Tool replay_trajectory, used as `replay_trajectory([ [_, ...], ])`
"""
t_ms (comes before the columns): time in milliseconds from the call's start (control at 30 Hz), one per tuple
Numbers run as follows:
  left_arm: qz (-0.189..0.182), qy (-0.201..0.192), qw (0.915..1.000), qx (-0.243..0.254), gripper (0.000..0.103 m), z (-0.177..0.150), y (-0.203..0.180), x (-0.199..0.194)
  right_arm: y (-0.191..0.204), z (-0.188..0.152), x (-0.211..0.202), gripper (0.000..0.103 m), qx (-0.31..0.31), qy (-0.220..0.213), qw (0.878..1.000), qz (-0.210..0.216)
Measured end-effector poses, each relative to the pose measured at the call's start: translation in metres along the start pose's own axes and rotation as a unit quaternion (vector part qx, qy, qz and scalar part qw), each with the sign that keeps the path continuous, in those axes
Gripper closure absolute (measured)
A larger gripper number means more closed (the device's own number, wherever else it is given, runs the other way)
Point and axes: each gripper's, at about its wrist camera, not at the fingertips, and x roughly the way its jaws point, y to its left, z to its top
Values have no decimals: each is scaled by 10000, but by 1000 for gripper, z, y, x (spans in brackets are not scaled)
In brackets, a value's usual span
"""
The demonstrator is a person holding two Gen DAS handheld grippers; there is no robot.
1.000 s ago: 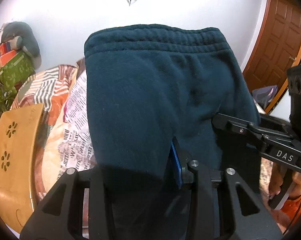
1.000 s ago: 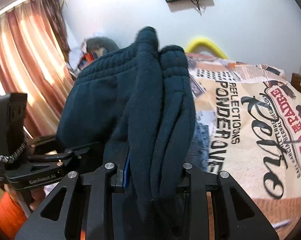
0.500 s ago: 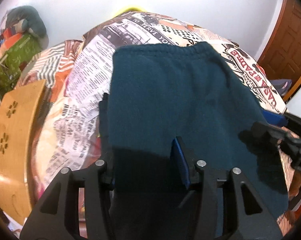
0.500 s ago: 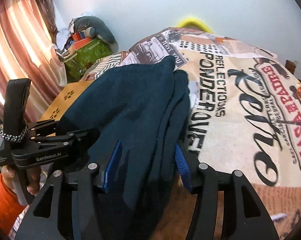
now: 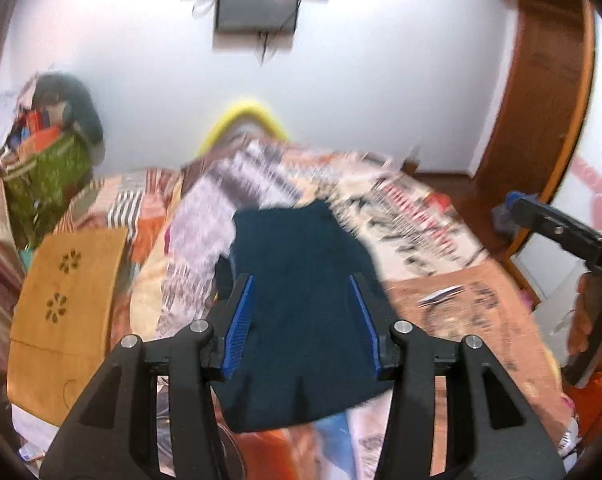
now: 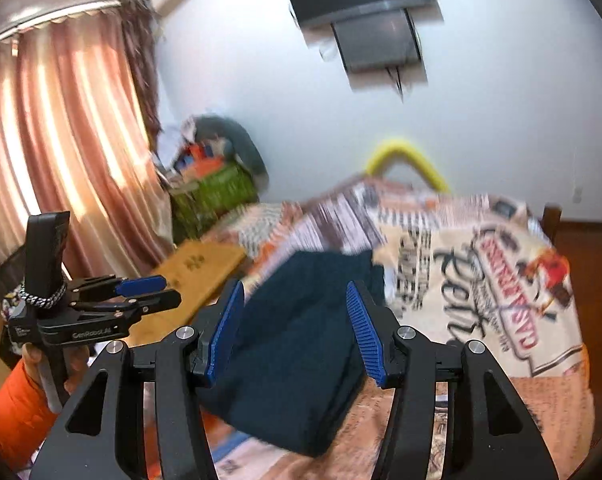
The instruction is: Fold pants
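The dark teal pants (image 5: 301, 272) lie folded in a compact stack on the bedspread (image 5: 441, 240); the right wrist view shows their layered edge (image 6: 301, 392). My left gripper (image 5: 303, 320) hovers open above the pants, blue pads apart and not touching the cloth. My right gripper (image 6: 295, 332) is also open over the stack, with nothing pinched. In the right wrist view the left gripper (image 6: 169, 290) appears at the left, held by a hand in an orange sleeve (image 6: 13, 408). The right gripper (image 5: 517, 210) shows at the right edge of the left wrist view.
A wooden board (image 5: 69, 300) lies on the bed's left side. A green bag with clutter (image 5: 45, 172) stands by the wall. A yellow hoop (image 5: 245, 116) sits at the bed's far end, a brown door (image 5: 541, 100) on the right, curtains (image 6: 61, 140) on the left.
Both grippers let go of the pants and pulled back and upward. The pants, held up a second ago, now lie folded on the bed.
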Motion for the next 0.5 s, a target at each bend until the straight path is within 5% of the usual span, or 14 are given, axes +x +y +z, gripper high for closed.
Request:
replay_trajectory([
  [233,30,-1022,9945,229,53,-6,-49,-127,58,8,-96,53,-345,-859,9956,176],
  [300,23,-1364,9904,223,40,-14,-62,-161,76,4,-123,53,-466,-1099,9926,206],
  [500,356,-2172,9752,239,35,-44,-97,-238,118,-20,-177,53,-803,-1651,9830,78],
])
